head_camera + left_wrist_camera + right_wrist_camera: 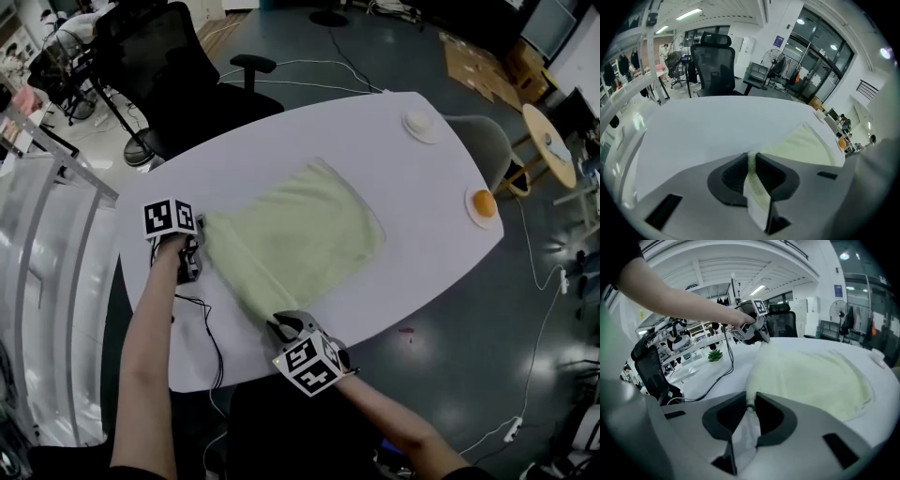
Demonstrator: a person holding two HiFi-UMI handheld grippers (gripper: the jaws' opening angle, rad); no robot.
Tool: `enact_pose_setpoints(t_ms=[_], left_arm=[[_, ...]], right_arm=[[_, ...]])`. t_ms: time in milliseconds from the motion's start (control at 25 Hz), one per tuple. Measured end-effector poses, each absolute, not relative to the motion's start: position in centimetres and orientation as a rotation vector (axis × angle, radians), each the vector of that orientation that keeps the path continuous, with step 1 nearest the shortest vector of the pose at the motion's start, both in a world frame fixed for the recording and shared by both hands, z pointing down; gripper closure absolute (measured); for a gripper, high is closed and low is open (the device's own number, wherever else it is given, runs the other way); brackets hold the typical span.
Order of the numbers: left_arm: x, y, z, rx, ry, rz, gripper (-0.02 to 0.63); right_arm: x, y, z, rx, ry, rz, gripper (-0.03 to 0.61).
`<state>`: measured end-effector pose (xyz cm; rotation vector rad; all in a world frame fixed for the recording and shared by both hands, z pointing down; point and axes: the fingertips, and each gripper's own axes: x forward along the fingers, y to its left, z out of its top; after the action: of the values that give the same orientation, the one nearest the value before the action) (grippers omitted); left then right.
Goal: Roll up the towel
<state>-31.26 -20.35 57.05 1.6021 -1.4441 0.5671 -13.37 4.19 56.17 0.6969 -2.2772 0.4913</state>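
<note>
Towel [309, 230]: pale green, spread mid-counter [375, 131], its near edge bunched up between the two grippers. Left gripper [197, 251]: fingers [733, 173] clamped on the towel's left near corner, towards the counter's left edge. Right gripper [278, 325]: fingers [773, 416] clamped on the other near corner, by the counter's near edge. Orange object [484, 202] sits at the right edge.

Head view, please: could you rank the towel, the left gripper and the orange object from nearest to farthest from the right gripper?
1. The towel: its near corner is clamped in the right gripper.
2. The left gripper: to the left, holding the towel's other near corner.
3. The orange object: at the right edge of the table.
</note>
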Motion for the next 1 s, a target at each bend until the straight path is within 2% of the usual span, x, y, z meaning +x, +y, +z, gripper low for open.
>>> enact_pose_setpoints(t_ms=[360, 1000], left_arm=[[-26.7, -24.2, 55.4, 1.616, -1.433, 0.547, 0.543], [-19.0, -28.7, 58.4, 1.606, -1.425, 0.569, 0.517]], right_arm=[[-9.5, 1.1, 54.2, 0.817, -2.316, 0.643, 0.5], [-2.2, -2.9, 58.0, 0.972, -2.212, 0.76, 0.492]])
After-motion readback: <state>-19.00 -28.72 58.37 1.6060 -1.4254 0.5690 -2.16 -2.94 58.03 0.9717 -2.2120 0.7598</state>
